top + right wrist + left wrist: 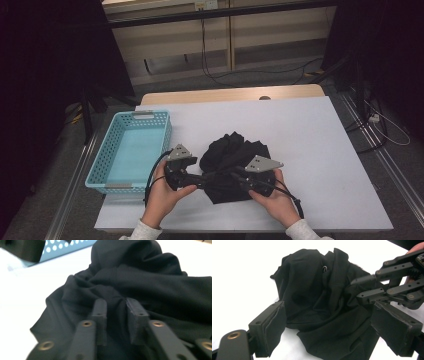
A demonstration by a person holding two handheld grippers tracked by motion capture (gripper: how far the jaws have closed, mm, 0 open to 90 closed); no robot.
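White-topped table [310, 150] with a crumpled black garment [231, 155] and turquoise basket [112, 150]

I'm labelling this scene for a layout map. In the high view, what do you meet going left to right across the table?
Light blue perforated basket → left hand-held gripper → crumpled black garment → right hand-held gripper, its jaws narrowed on a fold of the garment → bare white tabletop.

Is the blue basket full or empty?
Empty. The high view shows the blue basket with its bare floor showing; the black cloth lies crumpled on the table beside it.
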